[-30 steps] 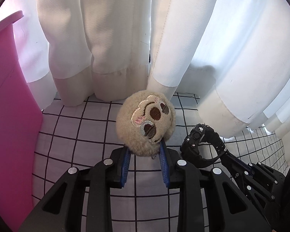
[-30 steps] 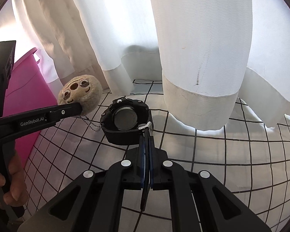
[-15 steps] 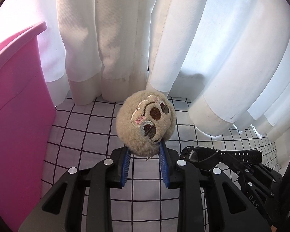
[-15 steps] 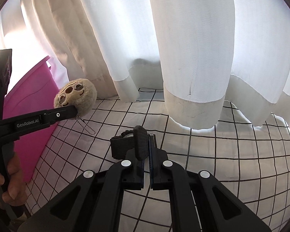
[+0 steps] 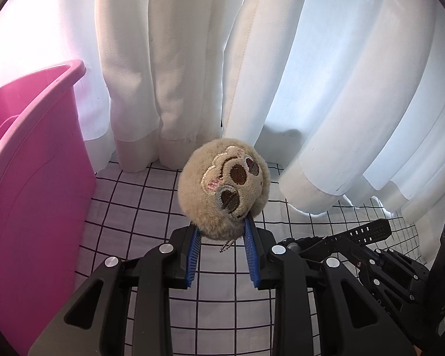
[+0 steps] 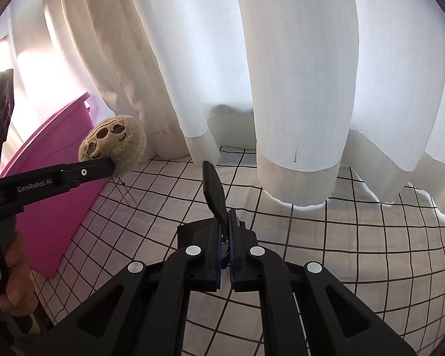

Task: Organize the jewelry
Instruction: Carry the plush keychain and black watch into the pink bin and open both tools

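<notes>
Plush and watch held above the cloth, bin at nine o'clock

The plush (image 5: pixel 224 188) sits between the left gripper (image 5: pixel 222 259) fingers, bin (image 5: pixel 29 178) to its left, curtain (image 5: pixel 192 59) behind at twelve. At three o'clock the right gripper (image 6: pixel 225 252) pinches the watch (image 6: pixel 213 191) strap above the cloth (image 6: pixel 341 237).

plush keychain (image 5: pixel 224 188): beige fur; paler face patch, dark brown eye spots, pink cheek, grey rings
ball chain (image 6: pixel 124 192): silver, beaded
bin (image 5: pixel 35 160): solid bright pink, left of the frame
cloth (image 6: pixel 326 237): white with a thin black grid
curtains (image 5: pixel 326 74): plain white, cream-toned at upper left
watch strap (image 6: pixel 215 192): matte black
left gripper (image 5: pixel 221 249): black body, blue ridged pads, silver screws
right gripper (image 6: pixel 225 247): black, blue pad edges, silver screws
</notes>
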`<state>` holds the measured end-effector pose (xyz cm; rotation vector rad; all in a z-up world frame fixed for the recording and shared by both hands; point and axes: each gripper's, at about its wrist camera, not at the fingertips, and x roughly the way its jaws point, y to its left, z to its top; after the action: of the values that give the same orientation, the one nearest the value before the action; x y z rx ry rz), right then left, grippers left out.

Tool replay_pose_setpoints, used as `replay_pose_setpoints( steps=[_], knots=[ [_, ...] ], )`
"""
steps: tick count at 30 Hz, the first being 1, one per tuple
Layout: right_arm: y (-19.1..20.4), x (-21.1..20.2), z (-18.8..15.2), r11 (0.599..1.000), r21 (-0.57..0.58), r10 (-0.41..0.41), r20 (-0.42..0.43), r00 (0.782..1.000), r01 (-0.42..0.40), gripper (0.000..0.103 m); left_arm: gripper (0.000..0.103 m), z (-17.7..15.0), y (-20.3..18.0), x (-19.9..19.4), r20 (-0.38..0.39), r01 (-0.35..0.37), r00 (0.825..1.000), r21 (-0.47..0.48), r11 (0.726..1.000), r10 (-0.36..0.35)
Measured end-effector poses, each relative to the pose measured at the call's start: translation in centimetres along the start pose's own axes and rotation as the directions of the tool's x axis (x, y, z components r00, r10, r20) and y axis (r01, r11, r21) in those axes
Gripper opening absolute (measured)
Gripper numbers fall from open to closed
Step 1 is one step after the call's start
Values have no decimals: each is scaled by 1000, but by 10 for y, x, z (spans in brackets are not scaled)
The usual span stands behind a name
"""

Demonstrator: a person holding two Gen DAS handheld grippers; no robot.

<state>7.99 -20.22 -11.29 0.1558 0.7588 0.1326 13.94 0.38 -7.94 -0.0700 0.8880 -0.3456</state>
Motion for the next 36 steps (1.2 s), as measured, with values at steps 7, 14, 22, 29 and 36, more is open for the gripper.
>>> replay_pose_setpoints(
  steps=[7,14,22,29,36],
  knots=[
    [15,-27,22,999,-40,21,51,998,-19,4,27,10,-3,-31,48,2,999,-4,1000,-2],
    [44,-48,54,991,-118,76,117,990,-62,4,27,29,0,-72,129,-18,991,-9,1000,19],
    [97,-56,94,960,-241,185,170,968,-142,4,27,50,30,-132,225,-67,971,-76,995,83],
    [174,-53,134,897,-365,334,190,923,-249,4,27,63,79,-191,296,-177,930,-162,971,219],
    [262,-23,156,812,-446,467,113,877,-375,4,27,60,149,-218,263,-296,890,-286,911,372]
  ],
)
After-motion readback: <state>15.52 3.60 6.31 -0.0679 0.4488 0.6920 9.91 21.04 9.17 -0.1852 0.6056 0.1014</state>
